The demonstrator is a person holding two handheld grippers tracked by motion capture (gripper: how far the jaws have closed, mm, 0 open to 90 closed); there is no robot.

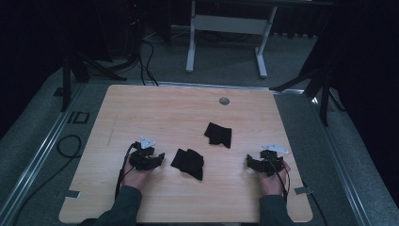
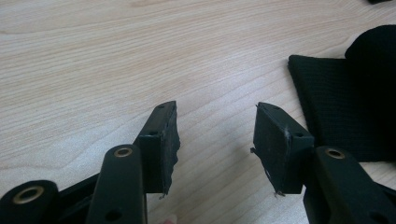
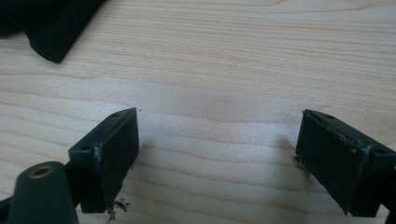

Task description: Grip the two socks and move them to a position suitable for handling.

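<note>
You are resting both grippers, left gripper (image 1: 160,157) and right gripper (image 1: 248,163), with jaws apart and empty, flanking the near black cloth (image 1: 188,163) on the table (image 1: 141,108), so approach its edge low.

black cloth (image 2: 345,107) cut off at right edge, folds indistinct

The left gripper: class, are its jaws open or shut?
Open. The left gripper shows bare wooden table between its jaws, nothing held; the black cloth lies beside it, untouched.
</note>
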